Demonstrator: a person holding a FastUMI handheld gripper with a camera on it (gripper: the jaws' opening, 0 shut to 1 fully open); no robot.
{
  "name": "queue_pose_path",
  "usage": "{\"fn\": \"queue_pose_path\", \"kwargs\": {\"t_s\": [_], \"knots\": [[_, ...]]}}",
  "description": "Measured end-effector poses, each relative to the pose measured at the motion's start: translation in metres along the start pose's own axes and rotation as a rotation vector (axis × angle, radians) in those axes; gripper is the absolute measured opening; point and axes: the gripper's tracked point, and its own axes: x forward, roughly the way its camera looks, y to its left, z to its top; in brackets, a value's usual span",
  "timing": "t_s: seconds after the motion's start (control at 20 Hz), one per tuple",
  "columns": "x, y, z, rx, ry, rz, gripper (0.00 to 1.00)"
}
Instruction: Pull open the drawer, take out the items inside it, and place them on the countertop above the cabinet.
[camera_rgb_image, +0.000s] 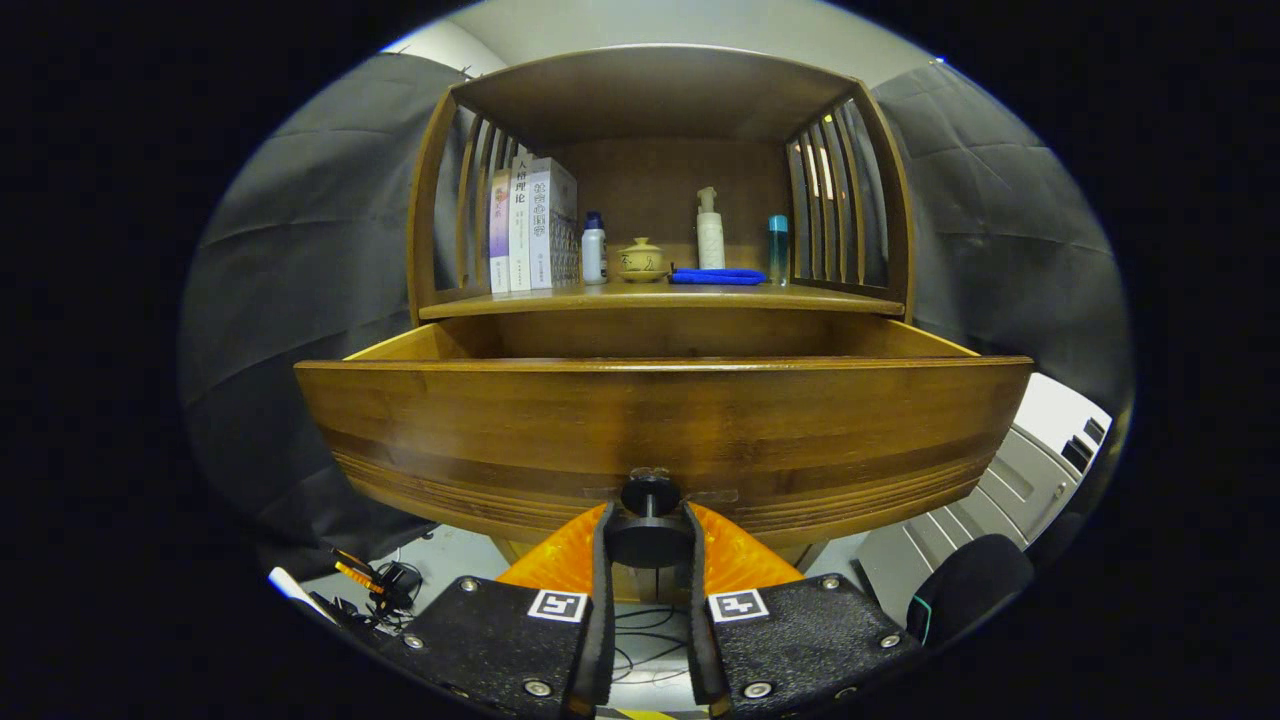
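Observation:
The wooden drawer (660, 430) stands pulled out of the cabinet, its front panel just ahead of me. That panel hides what lies inside the drawer. My gripper (650, 518) is shut on the drawer's round black knob (650, 495), with one orange-backed finger (603, 540) pressing on each side of it. Above and beyond the drawer runs the countertop (660, 297), inside a wooden shelf frame.
On the countertop stand three books (530, 235), a white bottle with a blue cap (594, 250), a small yellow lidded pot (642, 260), a folded blue cloth (716, 276), a white pump bottle (710, 230) and a teal bottle (778, 248). Cables (375, 585) lie on the floor to the lower left.

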Motion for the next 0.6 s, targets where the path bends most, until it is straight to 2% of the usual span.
{"fn": "queue_pose_path", "kwargs": {"t_s": [0.2,0.5,0.6], "knots": [[-0.005,0.006,-0.005,0.059,0.054,0.01,0.3],[-0.009,0.007,-0.012,0.065,0.108,0.021,0.3],[-0.01,0.007,-0.009,0.039,0.109,0.026,0.36]]}}
